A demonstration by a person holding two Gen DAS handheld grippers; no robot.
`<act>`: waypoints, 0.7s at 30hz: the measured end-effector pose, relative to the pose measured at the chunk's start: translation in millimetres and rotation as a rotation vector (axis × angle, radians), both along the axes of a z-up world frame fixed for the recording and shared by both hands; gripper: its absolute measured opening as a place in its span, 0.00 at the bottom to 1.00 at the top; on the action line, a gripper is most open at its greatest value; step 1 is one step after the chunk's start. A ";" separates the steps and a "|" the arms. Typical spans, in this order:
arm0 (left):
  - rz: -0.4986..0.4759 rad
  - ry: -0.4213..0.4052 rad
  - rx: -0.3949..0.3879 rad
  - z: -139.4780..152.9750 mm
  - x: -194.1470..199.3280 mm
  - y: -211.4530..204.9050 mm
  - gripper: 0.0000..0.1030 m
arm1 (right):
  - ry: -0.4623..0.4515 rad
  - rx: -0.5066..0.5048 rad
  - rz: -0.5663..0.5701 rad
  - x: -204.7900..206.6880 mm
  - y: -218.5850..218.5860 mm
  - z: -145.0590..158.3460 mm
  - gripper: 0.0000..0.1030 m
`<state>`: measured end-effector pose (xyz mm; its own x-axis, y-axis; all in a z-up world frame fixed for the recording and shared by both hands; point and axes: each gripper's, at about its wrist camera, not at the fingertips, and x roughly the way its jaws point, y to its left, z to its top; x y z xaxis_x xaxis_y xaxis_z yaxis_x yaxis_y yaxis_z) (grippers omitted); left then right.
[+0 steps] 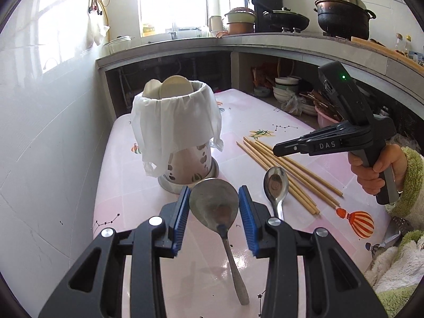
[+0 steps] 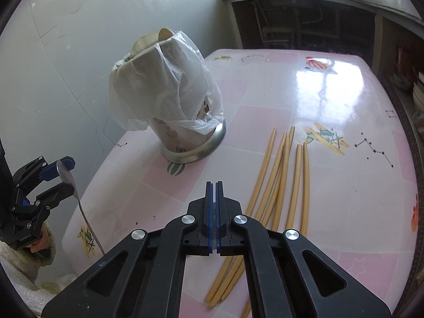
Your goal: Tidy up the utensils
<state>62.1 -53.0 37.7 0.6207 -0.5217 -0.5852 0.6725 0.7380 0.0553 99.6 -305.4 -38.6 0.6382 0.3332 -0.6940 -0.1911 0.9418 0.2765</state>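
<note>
My left gripper (image 1: 214,193) is shut on the bowl of a large metal spoon (image 1: 212,206), whose handle hangs down toward me above the table. In the right wrist view the left gripper (image 2: 66,173) holds that spoon (image 2: 69,179) off the table's left edge. A smaller metal spoon (image 1: 275,184) lies on the table beside several bamboo chopsticks (image 1: 286,169) (image 2: 281,175). My right gripper (image 2: 214,185) (image 1: 277,149) hovers over the chopsticks, shut and holding nothing. A metal utensil holder (image 1: 185,159) (image 2: 185,143) draped in a white plastic bag stands at the left, with pale spatulas (image 1: 175,87) sticking out.
The table (image 2: 331,92) has a glossy pink patterned cover and stands against a tiled wall (image 1: 53,106) on the left. Behind it a concrete counter (image 1: 265,39) carries pots, with bowls stored beneath. A hand in a fluffy green sleeve (image 1: 408,182) holds the right gripper.
</note>
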 end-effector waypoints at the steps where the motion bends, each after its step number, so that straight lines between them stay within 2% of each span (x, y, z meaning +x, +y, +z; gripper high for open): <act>1: 0.003 -0.009 -0.005 2.5 -1.5 1.6 0.35 | -0.012 -0.008 -0.004 -1.9 1.3 4.2 0.00; 11: 0.024 -0.084 -0.046 23.3 -4.4 7.8 0.35 | -0.127 -0.086 -0.004 -18.0 17.5 43.6 0.00; 21: 0.028 -0.127 -0.071 40.9 2.0 6.6 0.35 | -0.180 -0.092 -0.026 -22.9 11.6 62.7 0.00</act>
